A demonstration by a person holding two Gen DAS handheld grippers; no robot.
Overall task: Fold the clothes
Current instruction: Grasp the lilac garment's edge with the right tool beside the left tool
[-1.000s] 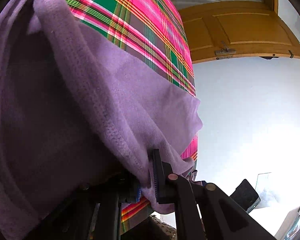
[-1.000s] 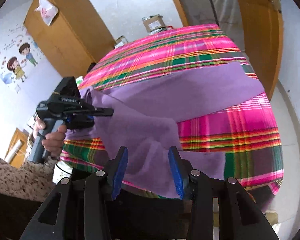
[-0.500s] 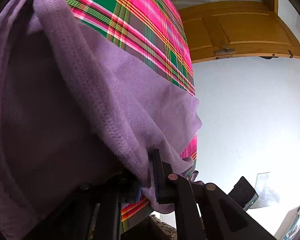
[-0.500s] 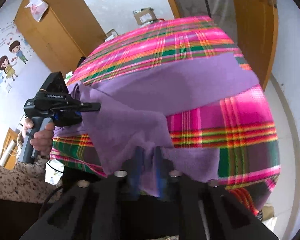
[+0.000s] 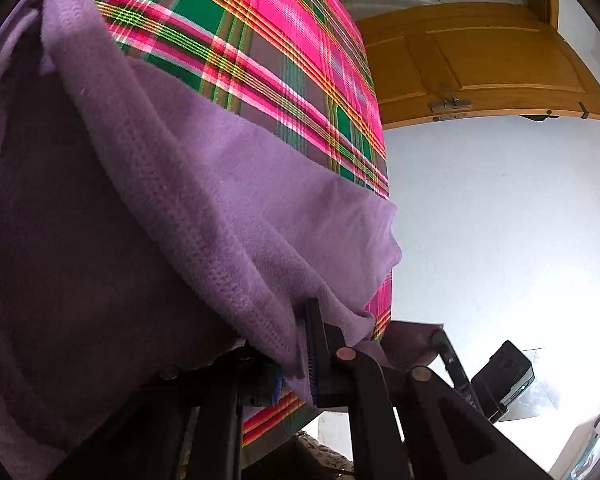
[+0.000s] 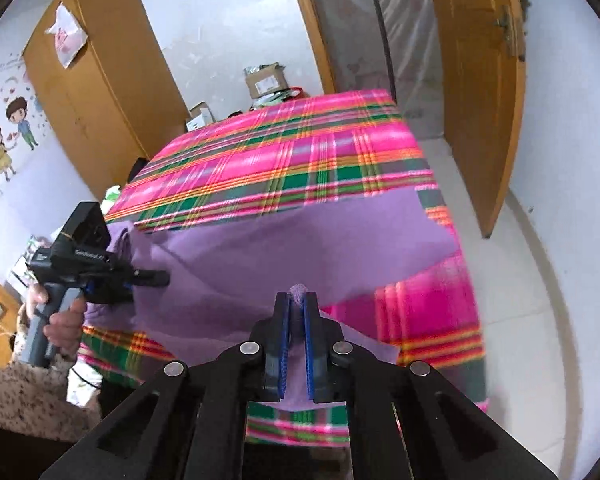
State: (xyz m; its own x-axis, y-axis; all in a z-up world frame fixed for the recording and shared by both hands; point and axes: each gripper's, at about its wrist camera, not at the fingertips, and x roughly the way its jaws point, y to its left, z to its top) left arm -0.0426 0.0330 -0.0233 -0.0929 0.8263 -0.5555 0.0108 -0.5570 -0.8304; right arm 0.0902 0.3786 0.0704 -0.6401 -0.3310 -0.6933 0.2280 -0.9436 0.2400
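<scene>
Right wrist view shows me the big counter (image 6: 284, 152) with its bright pink and green check cover, in the middle of the frame. Across its near part lies the purple cloth (image 6: 300, 240), spread wide from the left of the frame to the right, with part of it hanging over the near edge.

I think this cloth is soft, fuzzy and light. It bends and droops anywhere I let it go, so it will sag between my two holds. The best places to hold look like the stitched hem and the corners, because a flat middle part would just bunch up.

My left tool (image 6: 148, 278), at the left of the frame, is pinched tight on the cloth's left end. In the left wrist view that left tool (image 5: 296, 356) is clamped on the thick hem, low in the frame. My right tool (image 6: 298, 344) is squeezed shut on a small fold of cloth at the near edge.
</scene>
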